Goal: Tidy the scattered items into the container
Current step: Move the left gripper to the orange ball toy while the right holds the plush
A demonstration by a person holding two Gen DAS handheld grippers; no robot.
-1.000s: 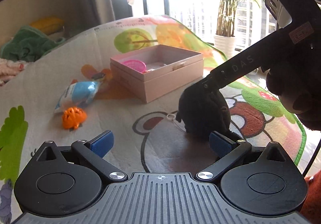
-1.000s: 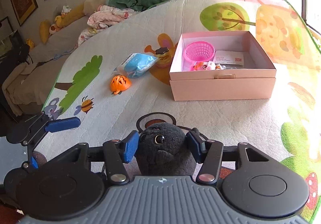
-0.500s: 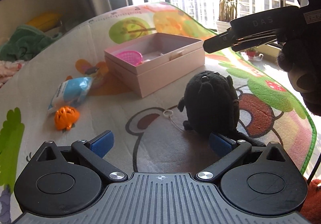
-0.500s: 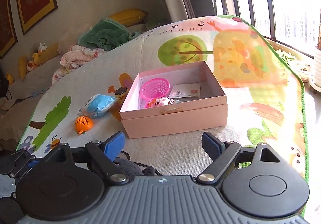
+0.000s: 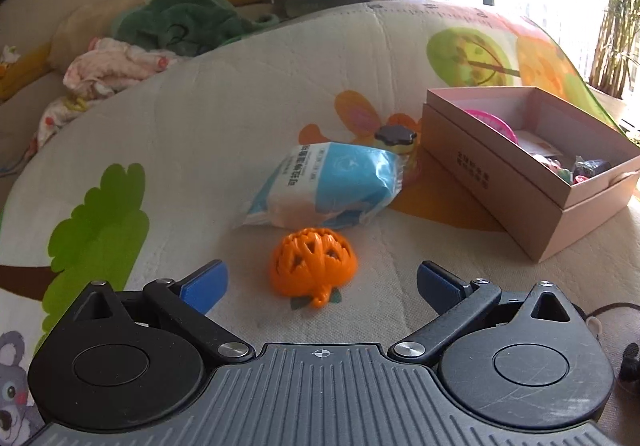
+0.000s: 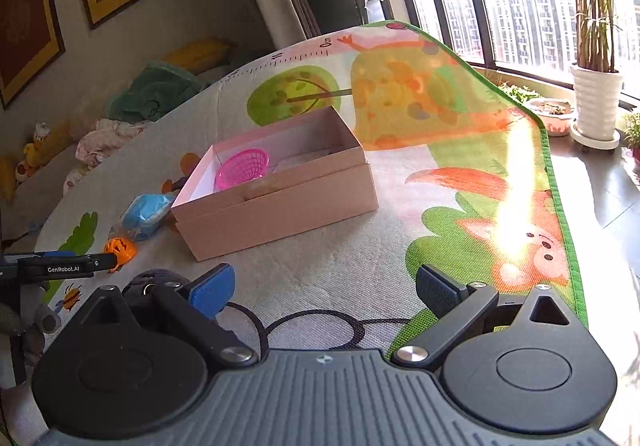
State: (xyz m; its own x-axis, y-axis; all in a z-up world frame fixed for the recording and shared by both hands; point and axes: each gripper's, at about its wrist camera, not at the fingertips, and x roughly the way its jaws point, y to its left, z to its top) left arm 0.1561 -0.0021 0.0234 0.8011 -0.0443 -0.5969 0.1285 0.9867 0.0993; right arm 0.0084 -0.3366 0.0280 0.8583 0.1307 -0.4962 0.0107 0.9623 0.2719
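An orange pumpkin toy (image 5: 314, 270) lies on the play mat, just ahead of my open left gripper (image 5: 320, 282) and between its blue fingertips without touching them. Behind it lie a blue and white packet (image 5: 328, 186) and a small dark flower-shaped piece (image 5: 394, 136). The pink box (image 5: 532, 166) stands at the right, holding a pink basket (image 6: 242, 168) and small toys. My right gripper (image 6: 324, 288) is opening, with nothing between its jaws. The black plush toy (image 6: 148, 282) lies on the mat behind its left finger.
A black cord (image 6: 312, 322) loops on the mat under the right gripper. Clothes and cushions (image 5: 172, 22) are piled beyond the mat's far edge. A potted plant (image 6: 596, 102) stands on the floor by the window, past the mat's green border (image 6: 560, 182).
My right gripper let go of the black plush, opened wide and swung right. My left gripper swung left from beside the plush to the orange pumpkin toy.
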